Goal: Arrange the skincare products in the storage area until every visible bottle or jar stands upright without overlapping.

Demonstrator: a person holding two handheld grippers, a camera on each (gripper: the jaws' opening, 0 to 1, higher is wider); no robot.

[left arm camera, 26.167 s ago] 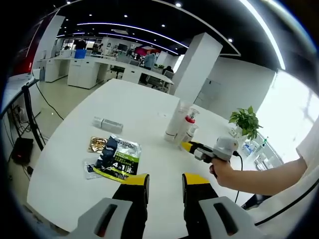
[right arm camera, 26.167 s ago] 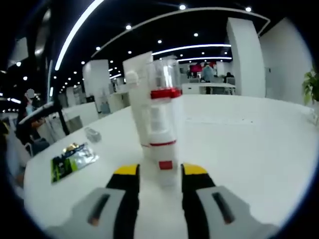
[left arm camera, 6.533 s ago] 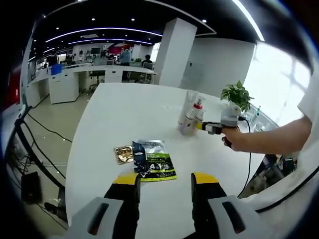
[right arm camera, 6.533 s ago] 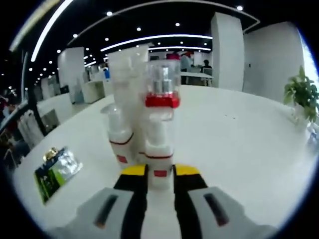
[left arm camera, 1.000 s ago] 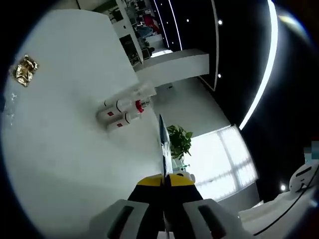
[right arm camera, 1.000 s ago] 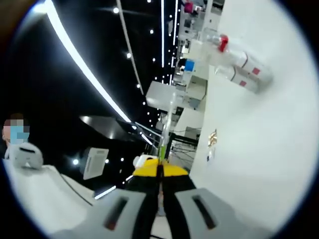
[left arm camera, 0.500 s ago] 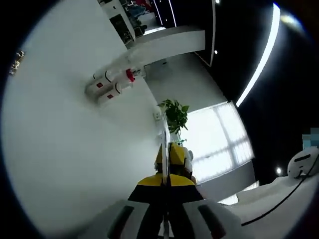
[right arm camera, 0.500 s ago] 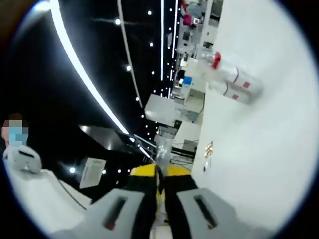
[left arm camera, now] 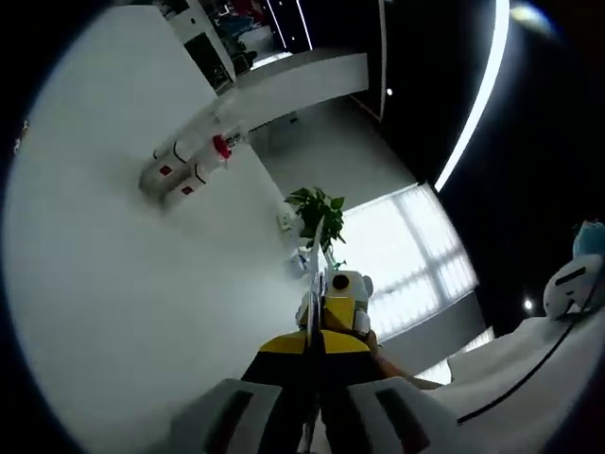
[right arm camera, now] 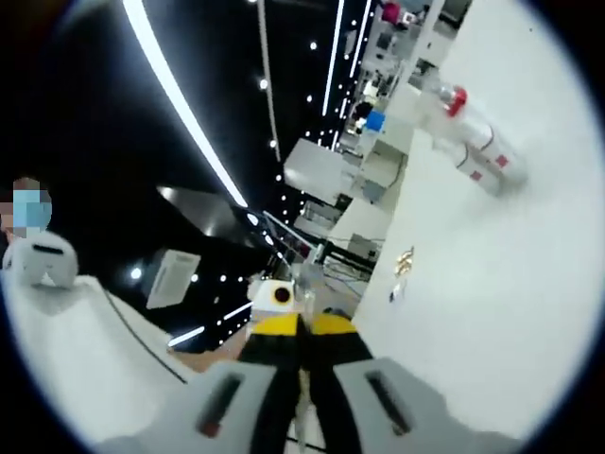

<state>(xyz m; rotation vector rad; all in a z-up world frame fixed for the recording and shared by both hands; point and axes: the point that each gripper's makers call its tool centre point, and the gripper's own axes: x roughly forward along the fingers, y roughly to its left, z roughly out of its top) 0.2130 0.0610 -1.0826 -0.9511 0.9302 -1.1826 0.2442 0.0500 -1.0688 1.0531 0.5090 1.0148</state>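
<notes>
Skincare bottles (left arm camera: 184,165) grouped upright on white table (left arm camera: 113,284), well apart from both tools, each clamped on a thin sheet

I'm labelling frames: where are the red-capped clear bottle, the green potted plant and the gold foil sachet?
red-capped clear bottle (left arm camera: 201,159): left gripper view, on its body below the cap.
green potted plant (left arm camera: 313,210): left gripper view, on its leaves.
gold foil sachet (right arm camera: 405,259): right gripper view, on its middle.

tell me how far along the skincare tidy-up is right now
Done, as far as the left gripper view shows: the bottles stand close together on the white table, one with a red collar. In hand: the left gripper and right gripper are each shut on a thin flat sachet, held edge-on. Left: a small gold packet on the table, and setting the sachet down.
</notes>
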